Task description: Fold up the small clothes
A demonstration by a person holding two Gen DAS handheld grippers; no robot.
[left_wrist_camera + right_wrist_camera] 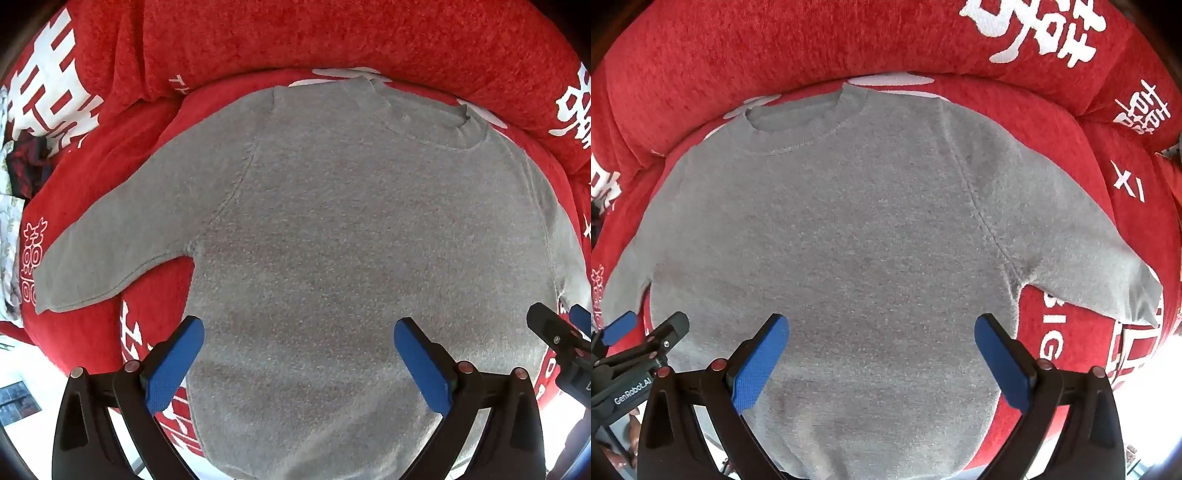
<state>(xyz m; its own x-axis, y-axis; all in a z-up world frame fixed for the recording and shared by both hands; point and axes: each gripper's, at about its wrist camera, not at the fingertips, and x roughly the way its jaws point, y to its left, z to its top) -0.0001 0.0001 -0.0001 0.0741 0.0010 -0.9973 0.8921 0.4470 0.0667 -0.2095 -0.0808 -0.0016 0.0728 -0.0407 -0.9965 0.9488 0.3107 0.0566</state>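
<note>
Left wrist view: a grey sweater (332,221) lies spread flat, front up, on a red cover (332,37) printed with white characters. Its collar (428,122) points toward the cover's far edge, where the red cloth rises in a fold. One sleeve (110,258) stretches out toward the left edge. The left gripper (299,354) stands wide apart over the sweater's lower body, near the hem, holding nothing; the blue pad of its left finger (173,365) sits at the sweater's left side edge. The right gripper (561,332) shows at the right border, by the sweater's other side.

Right wrist view: the sweater (868,240) fills the frame, collar (798,129) far, the other sleeve (1089,258) reaching right over the cover (775,55). The right gripper (881,350) is wide apart above the lower body, empty. The left gripper (639,328) enters at the left border, also parted.
</note>
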